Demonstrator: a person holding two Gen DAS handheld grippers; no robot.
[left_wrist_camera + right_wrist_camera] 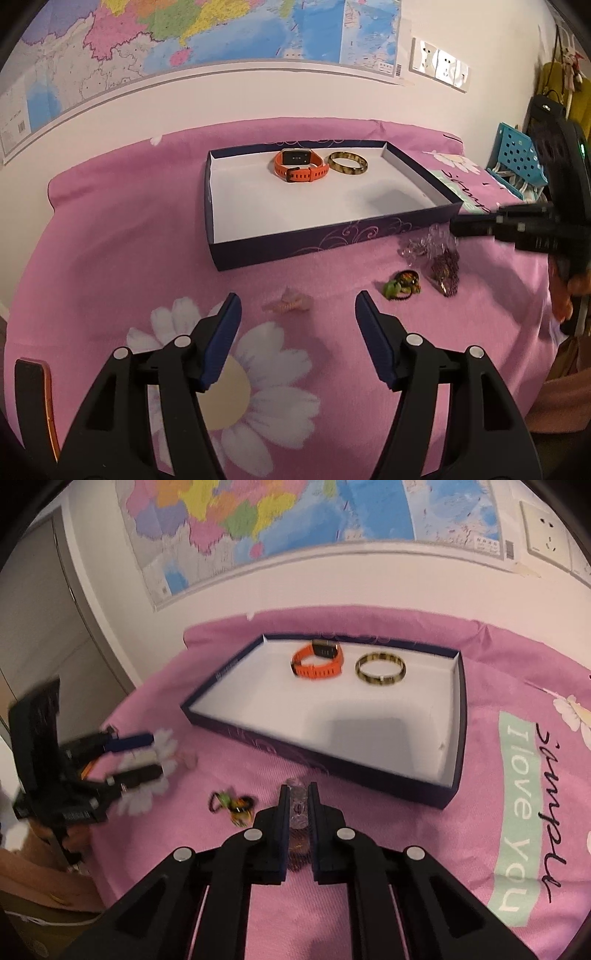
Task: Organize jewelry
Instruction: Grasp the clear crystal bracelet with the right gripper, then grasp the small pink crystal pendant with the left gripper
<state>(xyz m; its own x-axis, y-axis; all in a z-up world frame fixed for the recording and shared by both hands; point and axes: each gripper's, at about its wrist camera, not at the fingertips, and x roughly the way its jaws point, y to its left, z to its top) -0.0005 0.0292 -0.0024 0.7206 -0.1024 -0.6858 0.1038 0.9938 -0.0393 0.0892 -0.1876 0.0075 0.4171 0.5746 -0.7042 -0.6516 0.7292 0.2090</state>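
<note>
A dark, white-lined box (280, 245) on the pink cloth holds an orange watch (301, 168) and a tortoiseshell bangle (347, 164). In front of the box lie a pink hair clip (288, 304), green and orange hair ties (402, 286) and a clear bag of dark beads (445, 267). My left gripper (299, 299) is open just above the cloth, and the clip lies loose between its fingertips. In the right wrist view my right gripper (298, 790) is shut on the bag of beads (298, 810), with the hair ties (232, 805) to its left. The box (332, 764), watch (317, 661) and bangle (380, 670) lie beyond.
The pink flowered cloth (110, 240) covers the table, which stands against a wall with a map and sockets. A blue perforated basket (517, 158) stands at the far right. A person's hand (565, 295) grips the right tool. A cardboard box (40, 882) sits off the table's left edge.
</note>
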